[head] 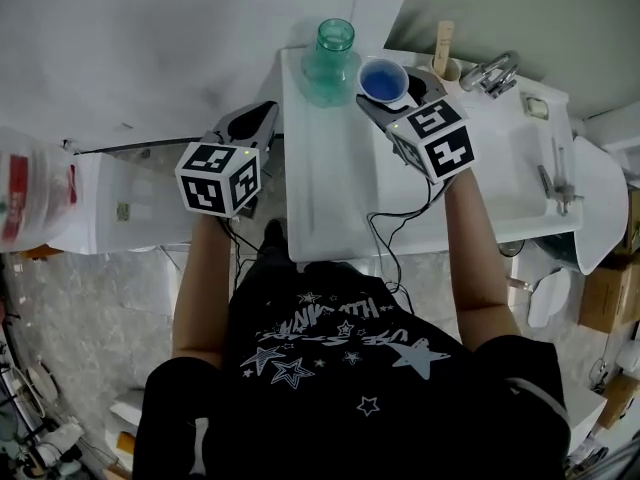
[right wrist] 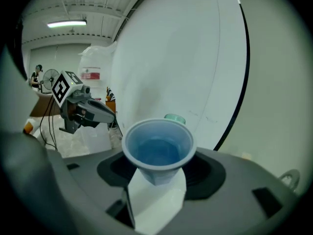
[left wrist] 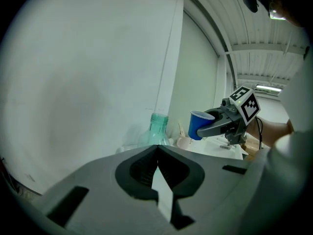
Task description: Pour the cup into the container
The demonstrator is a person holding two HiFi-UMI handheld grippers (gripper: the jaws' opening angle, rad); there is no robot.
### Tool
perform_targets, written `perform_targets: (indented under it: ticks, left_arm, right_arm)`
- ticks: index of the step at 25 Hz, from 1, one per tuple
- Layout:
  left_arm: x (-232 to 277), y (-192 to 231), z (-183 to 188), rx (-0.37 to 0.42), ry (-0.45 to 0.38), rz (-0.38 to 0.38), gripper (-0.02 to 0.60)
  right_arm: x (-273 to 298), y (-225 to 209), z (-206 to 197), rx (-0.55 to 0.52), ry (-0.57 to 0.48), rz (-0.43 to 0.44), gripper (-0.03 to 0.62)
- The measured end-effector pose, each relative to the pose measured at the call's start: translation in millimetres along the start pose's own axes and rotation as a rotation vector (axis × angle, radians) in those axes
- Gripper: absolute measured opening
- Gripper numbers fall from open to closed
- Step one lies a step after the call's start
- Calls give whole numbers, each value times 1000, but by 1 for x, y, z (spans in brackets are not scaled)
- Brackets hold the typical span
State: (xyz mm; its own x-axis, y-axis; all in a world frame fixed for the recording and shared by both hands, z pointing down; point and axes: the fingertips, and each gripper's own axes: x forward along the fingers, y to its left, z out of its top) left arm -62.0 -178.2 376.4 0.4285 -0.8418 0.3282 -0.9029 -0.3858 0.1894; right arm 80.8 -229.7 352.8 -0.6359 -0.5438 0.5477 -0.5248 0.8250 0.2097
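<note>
An upright blue cup of blue liquid is being pinched by the right gripper just beside a green bottle above the table, while the left gripper is hovering, jaws pressed together

Blue cup: thin plastic, smooth, slight sheen.
Bottle: translucent, green-tinted, glossy; glass or plastic, cannot tell.
Right gripper, left gripper: grey moulded plastic, matt.
Pads: white, matt.
Marker cube: matt black-on-white print.
Table: white, smooth, low sheen.
Stick: pale bare wood.
Fitting: shiny bare metal.
T-shirt: black cloth, matt, white print.
</note>
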Motion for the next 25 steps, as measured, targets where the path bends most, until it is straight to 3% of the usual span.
perform_targets:
  ticks: [8, 13, 25]
  left_arm:
    - [-16, -13, -31, -2, 21, 1, 9]
    - [-18, -19, -52, -10, 43, -37, 9]
    - [-47, -26, -93, -41, 94, -133, 9]
  right_arm:
    - [-11, 48, -24, 39, -67, 58, 275]
    - [-14, 72, -37, 67, -99, 41, 275]
    - [-13, 134, -64, 142, -53, 17, 275]
